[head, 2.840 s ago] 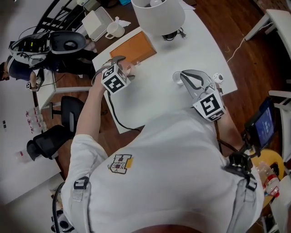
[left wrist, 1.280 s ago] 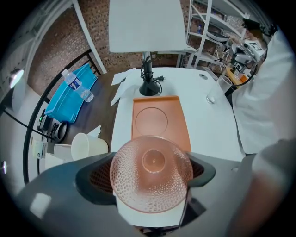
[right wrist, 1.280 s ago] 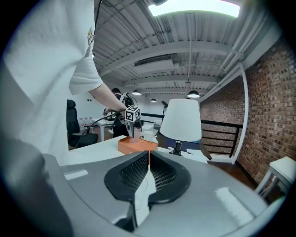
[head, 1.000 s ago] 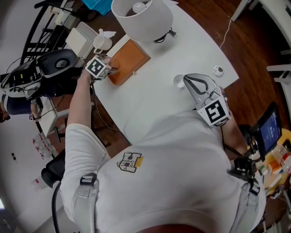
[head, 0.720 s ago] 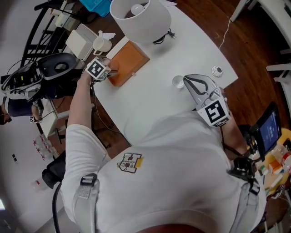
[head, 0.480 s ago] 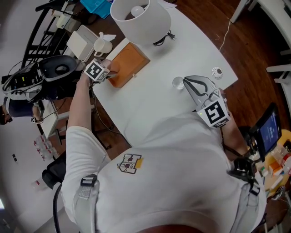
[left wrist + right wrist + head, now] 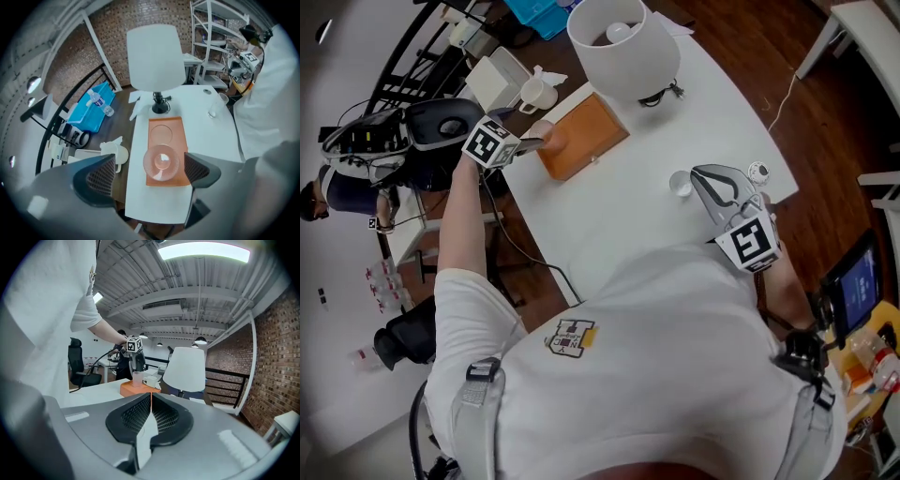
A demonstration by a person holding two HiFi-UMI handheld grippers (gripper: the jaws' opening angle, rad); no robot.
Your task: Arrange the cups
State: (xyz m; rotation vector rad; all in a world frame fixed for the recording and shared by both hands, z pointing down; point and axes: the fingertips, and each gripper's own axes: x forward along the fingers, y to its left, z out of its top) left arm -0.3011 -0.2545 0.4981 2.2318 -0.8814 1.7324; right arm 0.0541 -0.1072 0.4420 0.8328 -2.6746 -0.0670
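A clear glass cup stands upright on the near end of the orange tray. My left gripper hangs above it, pointing steeply down with its jaws wide apart and touching nothing. In the head view the left gripper sits over the tray's left end, with the cup just beyond its tips. My right gripper rests over the table's right part, shut and empty, next to a small clear cup. From the right gripper the glass cup shows far off on the tray.
A large white lamp stands behind the tray. A white mug and a white box sit off the table's left edge. A small round object lies near the right edge. An office chair stands at left.
The left gripper has let go of the glass cup on the tray, opened fully and lifted above it. The right gripper has stayed still.
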